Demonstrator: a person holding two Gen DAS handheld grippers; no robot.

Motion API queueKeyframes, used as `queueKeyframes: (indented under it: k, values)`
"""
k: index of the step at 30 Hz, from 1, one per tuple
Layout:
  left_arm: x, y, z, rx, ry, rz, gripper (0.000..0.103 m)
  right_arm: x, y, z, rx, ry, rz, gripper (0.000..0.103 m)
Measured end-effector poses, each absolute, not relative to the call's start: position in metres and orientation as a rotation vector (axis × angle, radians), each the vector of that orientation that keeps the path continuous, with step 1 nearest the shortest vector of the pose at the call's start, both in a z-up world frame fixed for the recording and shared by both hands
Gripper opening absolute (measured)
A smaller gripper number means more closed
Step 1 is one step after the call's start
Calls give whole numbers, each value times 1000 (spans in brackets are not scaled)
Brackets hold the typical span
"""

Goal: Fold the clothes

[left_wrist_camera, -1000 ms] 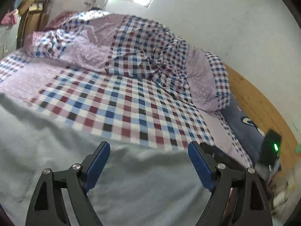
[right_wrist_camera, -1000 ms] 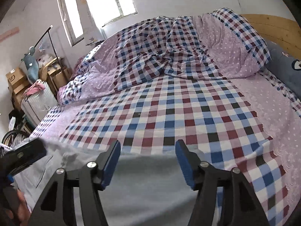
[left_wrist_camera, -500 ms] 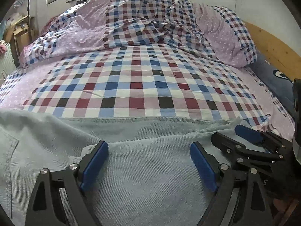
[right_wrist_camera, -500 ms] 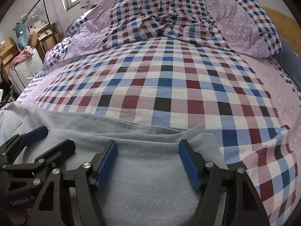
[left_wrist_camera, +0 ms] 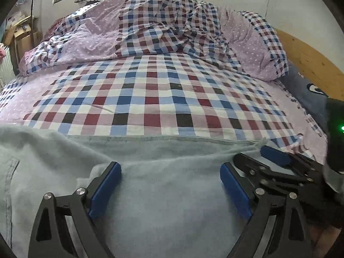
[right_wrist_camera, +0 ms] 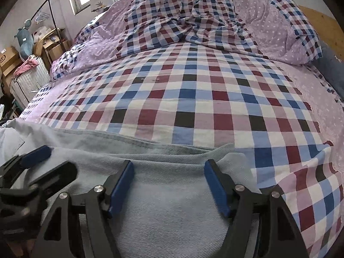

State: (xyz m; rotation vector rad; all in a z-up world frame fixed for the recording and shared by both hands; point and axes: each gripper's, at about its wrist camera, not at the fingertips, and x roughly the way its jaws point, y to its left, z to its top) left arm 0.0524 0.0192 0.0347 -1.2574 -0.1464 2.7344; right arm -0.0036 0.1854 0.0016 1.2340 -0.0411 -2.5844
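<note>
Both sets of jaws stand wide with nothing between them. The left gripper [left_wrist_camera: 171, 175] and the right gripper [right_wrist_camera: 168, 173] hang low over the pale blue garment [left_wrist_camera: 167, 193], which lies spread on the near edge of the bed; whether the blue pads touch the cloth cannot be told. The pads are flat, smooth blue strips on black angular arms with silver rivets.

The garment is a soft, finely ribbed twill, its far hem running straight across the checked bedsheet [right_wrist_camera: 193, 99]. Only the left wrist view shows a stitched seam curving at the garment's left side, and the right gripper lying just beside on the right, with a green light glowing on its body. Only the right wrist view shows the garment's right corner ending in a raised fold, bare sheet beyond it, and the left gripper alongside.

Farther back, a rumpled duvet [right_wrist_camera: 193, 21] of the same red, blue and white check with lilac dotted panels is heaped against the wall. A wooden headboard [left_wrist_camera: 307, 60] edges the right. The right wrist view alone takes in a clothes rail [right_wrist_camera: 53, 21] and cardboard boxes [right_wrist_camera: 8, 60] at left.
</note>
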Motion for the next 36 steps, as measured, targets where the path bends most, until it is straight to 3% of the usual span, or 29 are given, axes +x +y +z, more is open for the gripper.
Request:
queueKeyframes:
  k: [6,13,19,25,28,34,36]
  values:
    - [92,13,45,-1233,-159,2715,95,9,189,9,1192,-50,-2605,73]
    - [111,30,32,-1152,14,2770,101,32,196,18,1119,-57,-2651,80]
    - [141,11,37,-1122,-66,2741,101,56,207,24,1070,-144,-2680,81]
    - [178,-28,51,-1165,-59,2788,101,89,206,29,1082,-107,-2714,82]
    - [197,-80,68,-1125,-228,2865,101,110,208,35,1092,-145,-2700,83]
    - [237,-200,66,-1071,-879,2898,101,146,208,47,1073,-160,-2690,83]
    - [247,-221,60,-1076,-977,2906,101,156,201,49,1055,-133,-2680,84]
